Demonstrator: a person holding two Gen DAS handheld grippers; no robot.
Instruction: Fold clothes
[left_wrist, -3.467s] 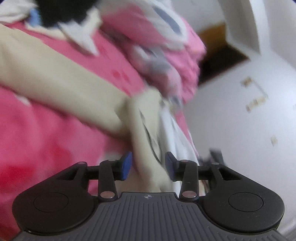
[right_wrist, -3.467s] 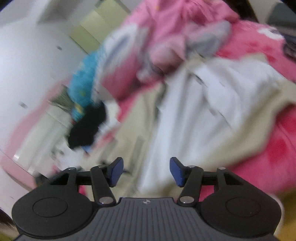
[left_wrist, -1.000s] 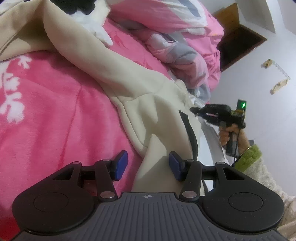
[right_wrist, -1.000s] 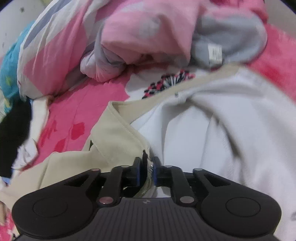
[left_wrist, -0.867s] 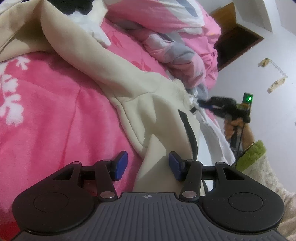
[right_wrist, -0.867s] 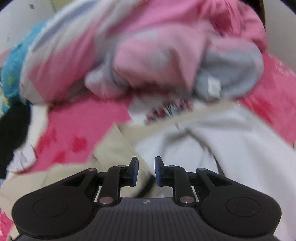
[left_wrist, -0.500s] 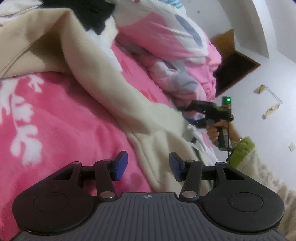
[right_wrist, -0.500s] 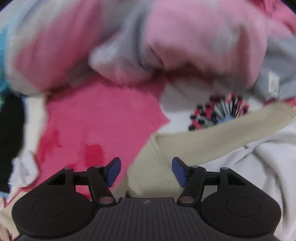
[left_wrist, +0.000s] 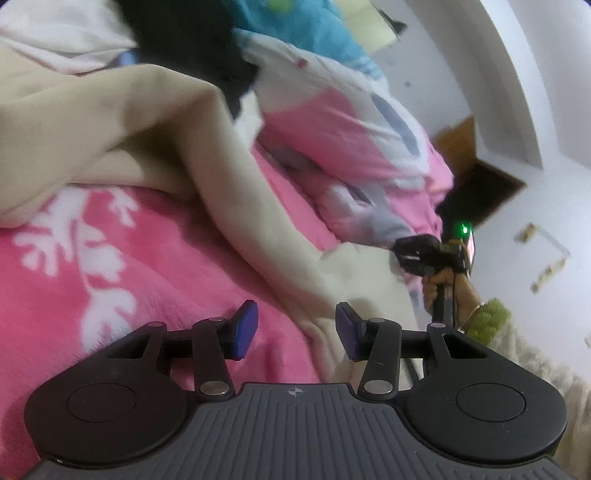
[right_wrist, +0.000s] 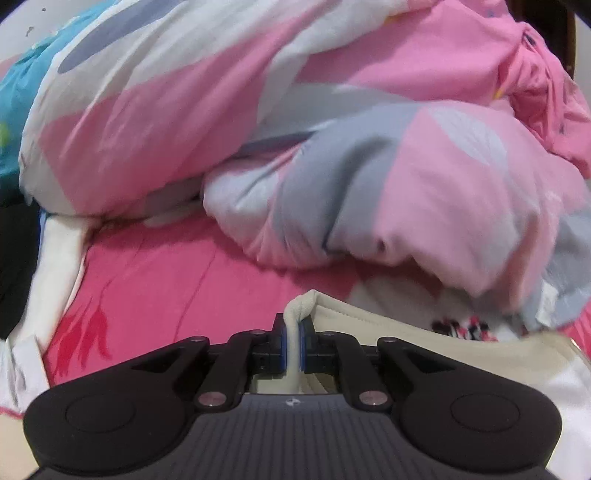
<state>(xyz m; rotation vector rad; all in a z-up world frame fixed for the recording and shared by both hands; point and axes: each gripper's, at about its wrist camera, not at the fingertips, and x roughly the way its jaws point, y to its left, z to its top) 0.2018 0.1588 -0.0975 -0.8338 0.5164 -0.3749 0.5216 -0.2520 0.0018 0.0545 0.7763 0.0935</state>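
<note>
Closed again within the last half second, the right gripper (right_wrist: 291, 347) is now seen pinching a rolled edge of the cream garment (right_wrist: 369, 325) between its blue pads; half a second earlier its fingers were spread above that same edge. The left gripper (left_wrist: 295, 328) is held with fingers spread, nothing between them, over a lower edge of the cream garment (left_wrist: 258, 236), as it was a second ago. The garment is spread loosely across the pink blanket (left_wrist: 74, 280), one long section running up to the far left, not yet in a flat folded shape. Beyond it a pink and grey duvet (right_wrist: 332, 147) is heaped. A fresh grasp is judged to have been taken so that the edge can be drawn over or straightened; which of the two cannot be told.
</note>
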